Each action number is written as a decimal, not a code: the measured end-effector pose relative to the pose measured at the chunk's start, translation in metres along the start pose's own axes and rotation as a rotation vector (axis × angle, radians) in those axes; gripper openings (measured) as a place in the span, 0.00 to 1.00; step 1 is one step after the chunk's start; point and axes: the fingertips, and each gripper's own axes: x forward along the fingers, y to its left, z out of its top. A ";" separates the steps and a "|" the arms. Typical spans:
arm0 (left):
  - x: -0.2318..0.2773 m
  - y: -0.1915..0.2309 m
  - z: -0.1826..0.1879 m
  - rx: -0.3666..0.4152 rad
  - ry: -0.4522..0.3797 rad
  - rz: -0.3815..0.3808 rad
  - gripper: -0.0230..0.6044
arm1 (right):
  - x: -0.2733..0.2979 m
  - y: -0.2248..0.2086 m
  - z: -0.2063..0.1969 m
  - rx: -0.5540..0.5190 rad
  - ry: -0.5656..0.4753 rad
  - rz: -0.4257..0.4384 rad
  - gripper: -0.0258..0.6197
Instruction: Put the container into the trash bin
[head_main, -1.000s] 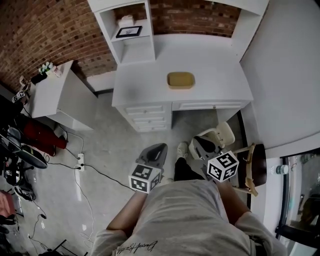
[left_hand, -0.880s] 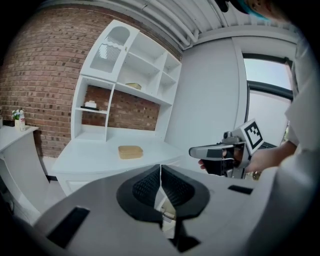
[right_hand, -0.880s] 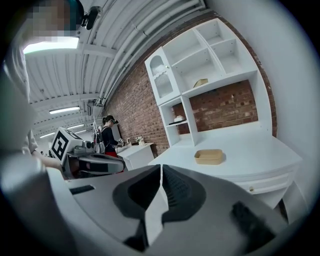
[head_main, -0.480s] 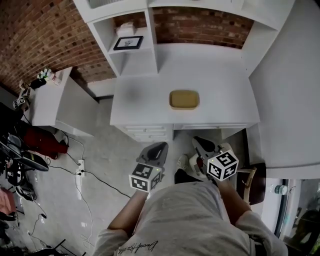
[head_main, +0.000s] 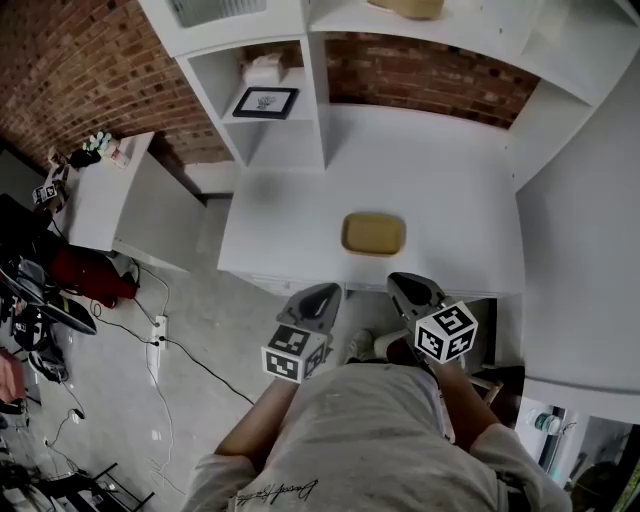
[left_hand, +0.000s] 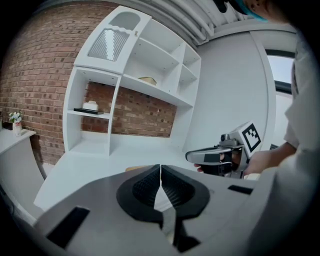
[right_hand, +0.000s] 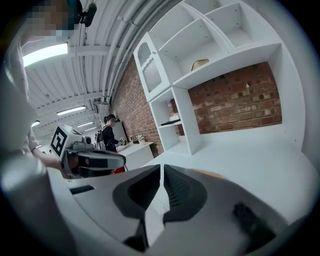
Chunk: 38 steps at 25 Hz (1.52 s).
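Note:
A tan, shallow container (head_main: 373, 233) lies on the white desk (head_main: 470, 220), close to its front edge. My left gripper (head_main: 322, 293) and right gripper (head_main: 405, 285) hang side by side just short of that edge, both shut with nothing between the jaws. The container sits ahead of them, between the two. In the left gripper view the shut jaw tips (left_hand: 160, 167) hide most of the container (left_hand: 134, 169); the right gripper (left_hand: 194, 156) shows to the side. In the right gripper view a sliver of container (right_hand: 206, 173) peeks past the jaws (right_hand: 161, 167). No trash bin is in view.
A white shelf unit rises behind the desk, with a framed picture (head_main: 265, 102) in a cubby and a tan object (head_main: 405, 8) higher up. A low white side table (head_main: 100, 190) stands left, cables (head_main: 160, 330) lie on the floor. A person (right_hand: 107, 132) stands far off.
The desk and container have come nearer in the head view. Both grippers, earlier over the floor and chair, now reach the desk's front edge. The chair has slipped from sight.

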 end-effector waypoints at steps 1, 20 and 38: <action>0.006 0.001 0.003 -0.002 -0.001 0.001 0.06 | 0.003 -0.004 0.003 -0.006 0.002 0.009 0.09; 0.060 0.013 0.020 -0.004 0.042 -0.037 0.06 | 0.016 -0.035 -0.002 0.072 0.038 0.027 0.08; 0.111 0.053 0.031 0.088 0.123 -0.190 0.06 | 0.042 -0.079 -0.016 0.179 0.114 -0.206 0.08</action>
